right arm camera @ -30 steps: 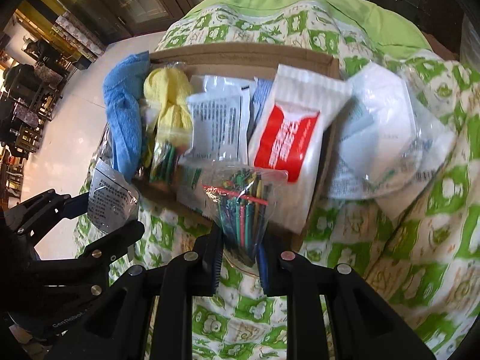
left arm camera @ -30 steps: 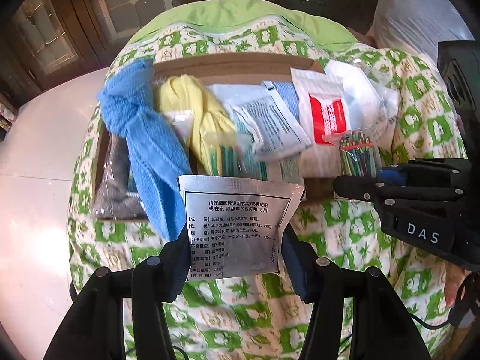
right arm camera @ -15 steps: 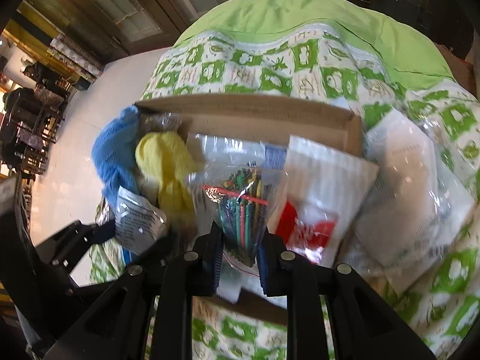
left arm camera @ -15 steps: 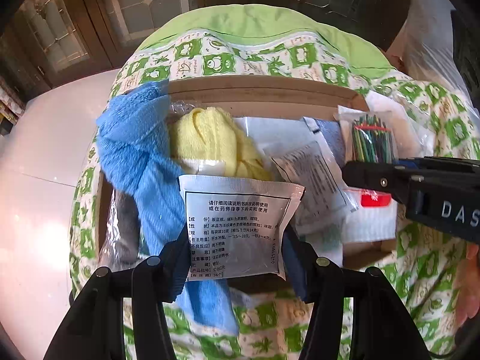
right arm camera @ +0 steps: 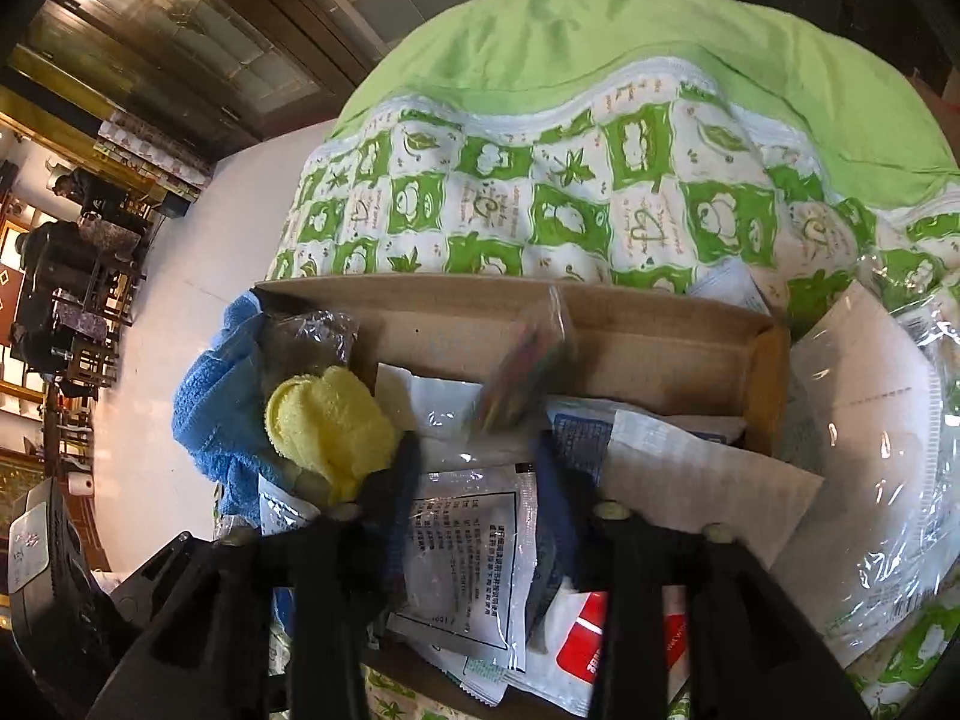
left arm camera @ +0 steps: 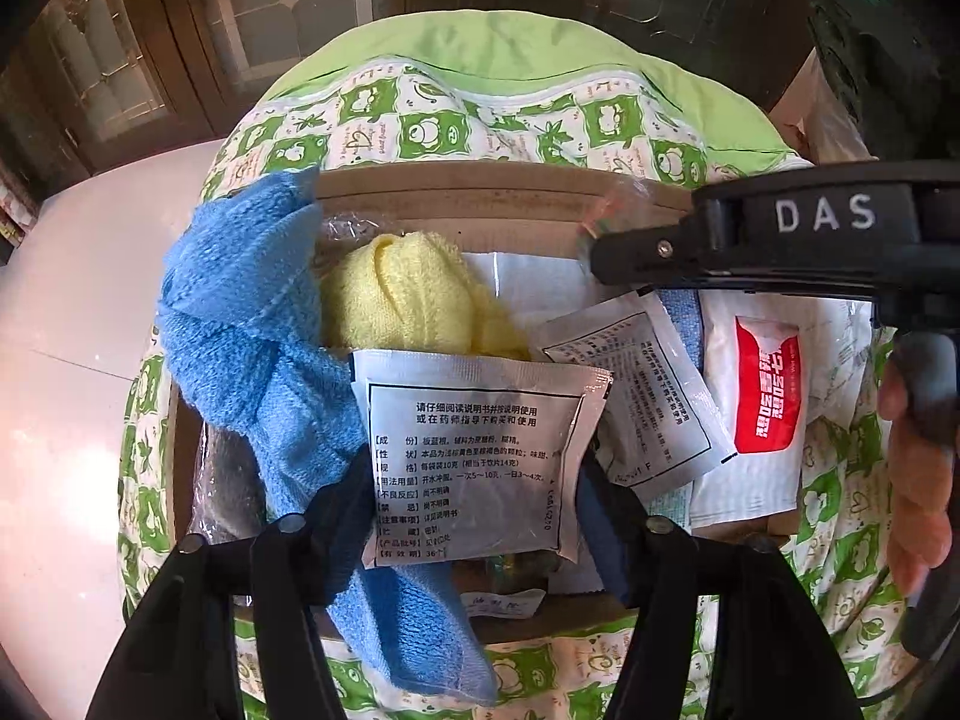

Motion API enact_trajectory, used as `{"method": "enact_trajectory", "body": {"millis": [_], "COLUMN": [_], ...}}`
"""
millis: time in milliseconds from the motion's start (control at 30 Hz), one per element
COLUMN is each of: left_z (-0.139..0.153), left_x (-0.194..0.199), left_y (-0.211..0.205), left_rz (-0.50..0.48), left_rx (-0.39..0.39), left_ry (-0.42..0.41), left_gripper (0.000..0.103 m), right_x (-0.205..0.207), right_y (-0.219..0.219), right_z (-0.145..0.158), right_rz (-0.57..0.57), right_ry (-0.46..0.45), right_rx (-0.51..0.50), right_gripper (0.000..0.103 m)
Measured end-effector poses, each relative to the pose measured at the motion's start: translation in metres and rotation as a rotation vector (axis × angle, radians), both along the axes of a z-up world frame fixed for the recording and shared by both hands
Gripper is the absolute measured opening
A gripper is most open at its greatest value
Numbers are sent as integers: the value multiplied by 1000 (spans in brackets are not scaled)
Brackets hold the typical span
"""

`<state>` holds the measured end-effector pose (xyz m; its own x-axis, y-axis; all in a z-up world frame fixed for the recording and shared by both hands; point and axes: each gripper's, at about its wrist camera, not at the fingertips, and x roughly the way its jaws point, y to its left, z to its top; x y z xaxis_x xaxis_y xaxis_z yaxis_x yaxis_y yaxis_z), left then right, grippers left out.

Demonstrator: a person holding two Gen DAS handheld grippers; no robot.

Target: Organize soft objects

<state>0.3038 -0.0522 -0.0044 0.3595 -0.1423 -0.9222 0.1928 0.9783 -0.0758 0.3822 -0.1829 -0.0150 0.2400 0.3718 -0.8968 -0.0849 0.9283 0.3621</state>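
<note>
My left gripper (left arm camera: 474,480) is shut on a silver sachet with black print (left arm camera: 474,450), held over the near part of a cardboard box (left arm camera: 480,195). My right gripper (right arm camera: 474,462) is open over the box (right arm camera: 660,324); a clear bag of coloured sticks (right arm camera: 522,372), blurred, is loose just beyond its fingertips, near the far wall. The right gripper also shows from the side in the left wrist view (left arm camera: 750,240). In the box lie a blue towel (left arm camera: 252,324), a yellow cloth (left arm camera: 408,294), another printed sachet (left arm camera: 648,390) and a white packet with a red label (left arm camera: 768,384).
The box sits on a green and white patterned quilt (right arm camera: 540,192) over a rounded cushion. Clear plastic-wrapped white packs (right arm camera: 870,432) lie on the quilt right of the box. A pale floor (left arm camera: 72,312) lies to the left, with dark furniture beyond.
Both grippers moved forward over the box. The right gripper opened and let go of the bag of coloured sticks, which now drops toward the box's far side. The left still holds its sachet.
</note>
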Motion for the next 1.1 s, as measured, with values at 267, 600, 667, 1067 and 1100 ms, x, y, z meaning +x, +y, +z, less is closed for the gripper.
{"method": "enact_trajectory", "body": {"millis": [267, 600, 667, 1067, 1100], "left_z": [16, 37, 39, 52, 55], "left_x": [-28, -119, -138, -184, -187], "left_y": [0, 0, -3, 7, 8], "left_rz": [32, 52, 50, 104, 109], "left_rx": [-4, 46, 109, 108, 99], "left_ry": [-36, -157, -196, -208, -215], "left_gripper": [93, 97, 98, 98, 98], "right_x": [-45, -158, -172, -223, -229], "right_y": [-20, -59, -61, -40, -40], "right_z": [29, 19, 13, 45, 52], "right_rz": [-35, -108, -115, -78, -90], "right_ry": [-77, -87, -67, -160, -193], "right_rx": [-14, 30, 16, -162, -168], "right_gripper": [55, 89, 93, 103, 103]}}
